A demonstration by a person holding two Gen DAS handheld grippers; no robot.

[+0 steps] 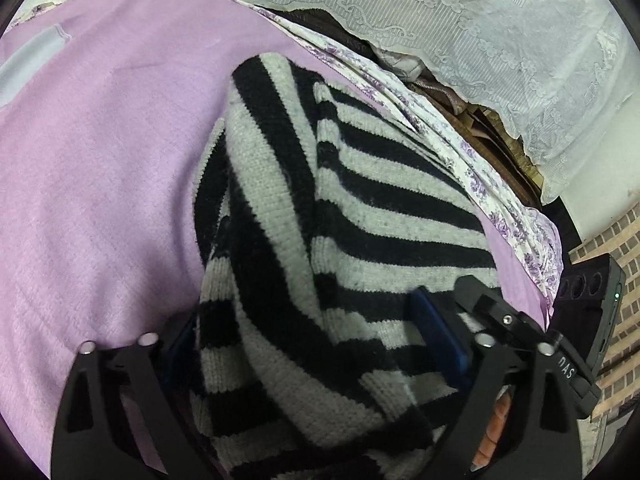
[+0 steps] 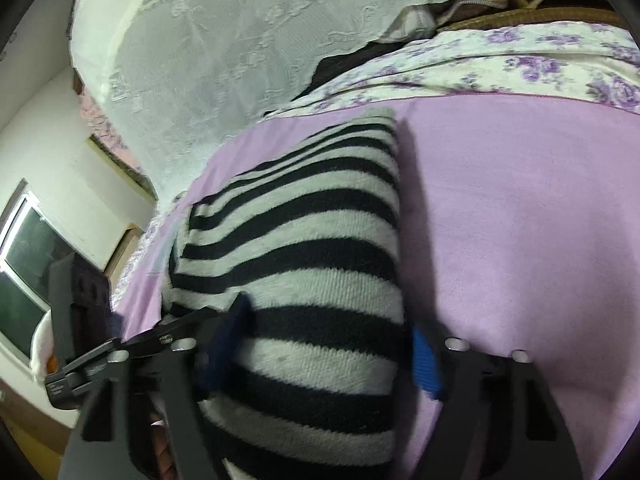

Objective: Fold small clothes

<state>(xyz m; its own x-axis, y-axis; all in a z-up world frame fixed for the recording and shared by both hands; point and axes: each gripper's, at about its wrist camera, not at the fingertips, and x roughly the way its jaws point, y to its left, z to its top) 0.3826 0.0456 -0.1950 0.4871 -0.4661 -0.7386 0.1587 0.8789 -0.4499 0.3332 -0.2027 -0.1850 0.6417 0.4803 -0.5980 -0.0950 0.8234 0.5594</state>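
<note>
Left gripper (image 1: 312, 344): jaws spread wide, blue pads (image 1: 438, 336) straddling the near end of the striped knit garment (image 1: 360, 208). The fabric bulges up between the fingers; whether the pads press on it I cannot tell.

Right gripper (image 2: 324, 344): jaws also wide, blue pads (image 2: 426, 360) on either side of the same knit (image 2: 304, 240). The right-hand pad sits at the garment's edge — contact likely, grip not confirmed; picture blurred.

Garment: black and white stripes, doubled over into a thick bundle, lying on the pink blanket (image 1: 100, 160).

Beyond the blanket's far edge — a white sheet with purple flowers (image 1: 472, 160), then brown bedding (image 1: 500, 136), partly under a white lace cover (image 1: 440, 12). A window (image 2: 28, 264) shows at the left of the right wrist view.
</note>
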